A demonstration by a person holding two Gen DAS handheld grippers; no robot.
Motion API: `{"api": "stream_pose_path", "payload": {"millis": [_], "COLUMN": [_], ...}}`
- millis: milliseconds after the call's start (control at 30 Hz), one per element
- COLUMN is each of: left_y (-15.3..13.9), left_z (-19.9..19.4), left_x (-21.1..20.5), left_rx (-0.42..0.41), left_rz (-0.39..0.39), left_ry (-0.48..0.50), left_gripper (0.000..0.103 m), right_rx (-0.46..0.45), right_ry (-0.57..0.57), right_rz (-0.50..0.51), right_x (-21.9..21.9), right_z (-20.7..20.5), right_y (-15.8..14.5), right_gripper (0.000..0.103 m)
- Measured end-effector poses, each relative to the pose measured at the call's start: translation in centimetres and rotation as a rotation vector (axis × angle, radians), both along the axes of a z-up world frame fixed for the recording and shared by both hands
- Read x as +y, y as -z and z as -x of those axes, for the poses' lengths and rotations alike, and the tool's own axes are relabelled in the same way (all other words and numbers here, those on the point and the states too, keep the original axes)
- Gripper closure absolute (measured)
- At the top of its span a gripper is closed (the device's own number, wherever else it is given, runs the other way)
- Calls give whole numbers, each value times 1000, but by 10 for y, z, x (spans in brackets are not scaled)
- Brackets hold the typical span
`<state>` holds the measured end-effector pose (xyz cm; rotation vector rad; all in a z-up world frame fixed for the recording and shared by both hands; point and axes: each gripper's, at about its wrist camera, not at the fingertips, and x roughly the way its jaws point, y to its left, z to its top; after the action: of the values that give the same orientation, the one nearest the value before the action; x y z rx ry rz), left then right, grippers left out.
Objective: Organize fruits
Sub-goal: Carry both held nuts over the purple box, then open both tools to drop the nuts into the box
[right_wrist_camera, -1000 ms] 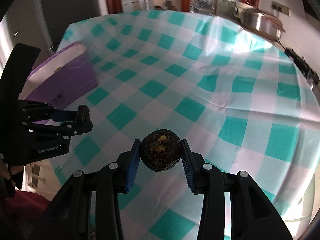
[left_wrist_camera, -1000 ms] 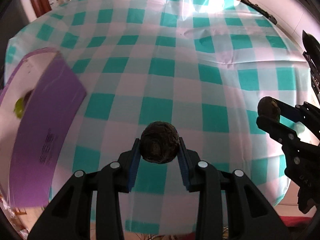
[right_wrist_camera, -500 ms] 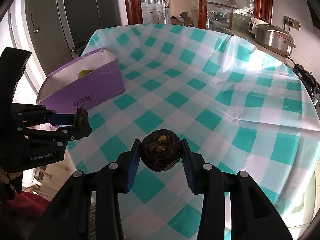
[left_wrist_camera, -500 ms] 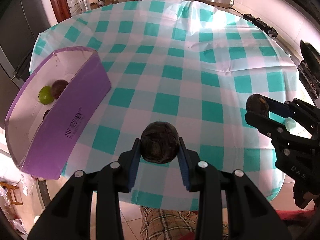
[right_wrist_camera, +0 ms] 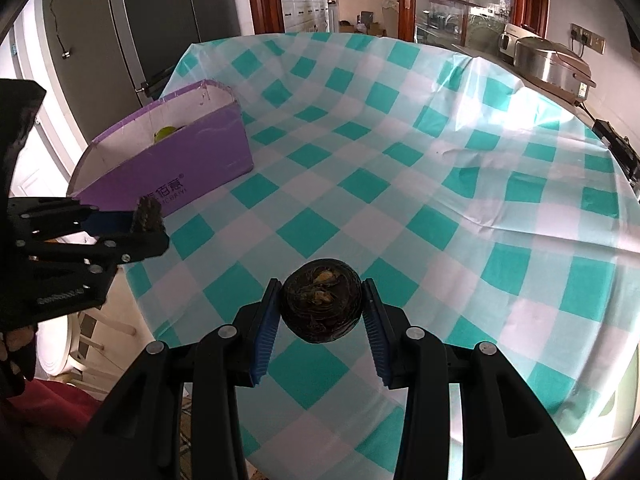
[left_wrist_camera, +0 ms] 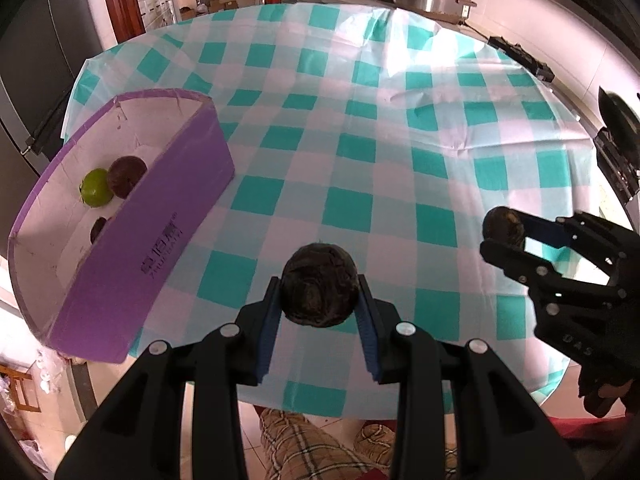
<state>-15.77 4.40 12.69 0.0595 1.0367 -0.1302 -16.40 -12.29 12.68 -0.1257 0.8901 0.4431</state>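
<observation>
Gripping dark fruits [left_wrist_camera: 319, 285] — both jaws.

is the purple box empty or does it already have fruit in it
Not empty. Inside the purple box the left wrist view shows a green fruit, a dark fruit touching it, and another dark one half hidden by the wall.

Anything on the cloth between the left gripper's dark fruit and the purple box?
No: only bare checked tablecloth between dark wrinkled fruit and purple cardboard box, left wrist view.
</observation>
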Motion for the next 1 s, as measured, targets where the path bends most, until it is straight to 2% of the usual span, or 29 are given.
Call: {"api": "stream_pose_path", "payload": {"millis": [200, 333, 433, 567, 700, 767, 900, 1000], "left_y": [-17, -33, -46, -55, -51, -41, -19, -3], "left_z": [-11, -24, -34, -52, -76, -90, -110, -124], "left_x": [29, 66, 100, 160, 226, 260, 295, 307], "left_rx": [-71, -127, -170, -190, -143, -93, -13, 54], "left_rz": [12, 19, 35, 73, 109, 126, 115, 91], "left_ry": [70, 87, 60, -38, -160, -219, -248, -224], "left_gripper": [67, 67, 67, 67, 67, 67, 67, 67], "right_rx": [33, 56, 60, 55, 40, 31, 52, 97], "right_ry": [31, 61, 60, 17, -33, -68, -103, -120], "right_rz": [-27, -69, -97, -114, -125, -123, -109, -78], "right_x": [26, 53, 77, 121, 166, 192, 229, 254], "right_z": [-27, -53, -71, -96, -119, -131, -149, -161], "right_y": [2, -5, -13, -29, -44, -51, -49, -37], "right_gripper": [63, 63, 63, 63, 63, 63, 63, 63]}}
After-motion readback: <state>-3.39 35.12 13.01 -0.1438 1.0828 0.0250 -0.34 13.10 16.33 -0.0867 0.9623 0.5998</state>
